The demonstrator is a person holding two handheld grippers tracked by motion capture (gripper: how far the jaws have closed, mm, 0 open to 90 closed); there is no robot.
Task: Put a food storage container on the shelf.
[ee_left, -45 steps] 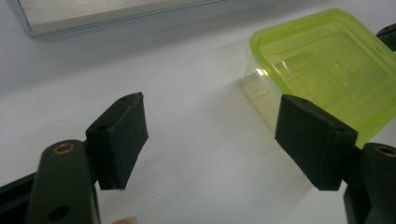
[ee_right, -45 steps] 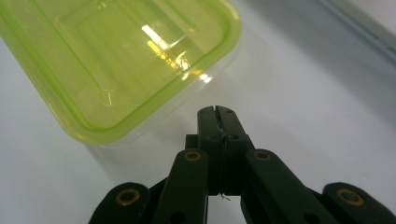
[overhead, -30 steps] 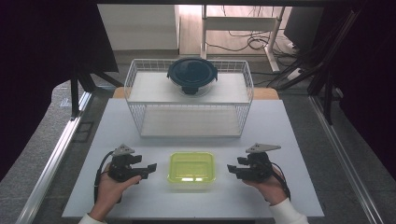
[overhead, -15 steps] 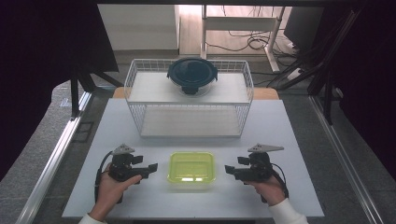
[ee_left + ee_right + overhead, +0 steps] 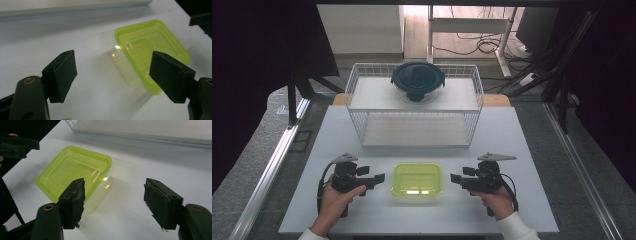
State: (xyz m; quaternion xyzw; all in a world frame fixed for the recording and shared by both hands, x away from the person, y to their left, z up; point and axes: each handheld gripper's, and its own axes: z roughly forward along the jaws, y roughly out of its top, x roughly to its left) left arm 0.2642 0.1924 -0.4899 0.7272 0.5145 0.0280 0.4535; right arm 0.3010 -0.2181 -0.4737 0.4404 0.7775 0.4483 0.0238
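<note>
Green-lidded container (image 5: 417, 181) on white table (image 5: 512, 140), open-jawed grippers either side

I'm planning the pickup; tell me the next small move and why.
Probably ease both claws inward toward the green box. It sits on the table between the left claw and right claw; both are open and apart from it, holding nothing.

My two black grippers, left gripper (image 5: 379, 177) and right gripper (image 5: 455, 178), carry grey three-cornered plates, brass pivot screws, trailing black cables; my sleeves are white.
</note>
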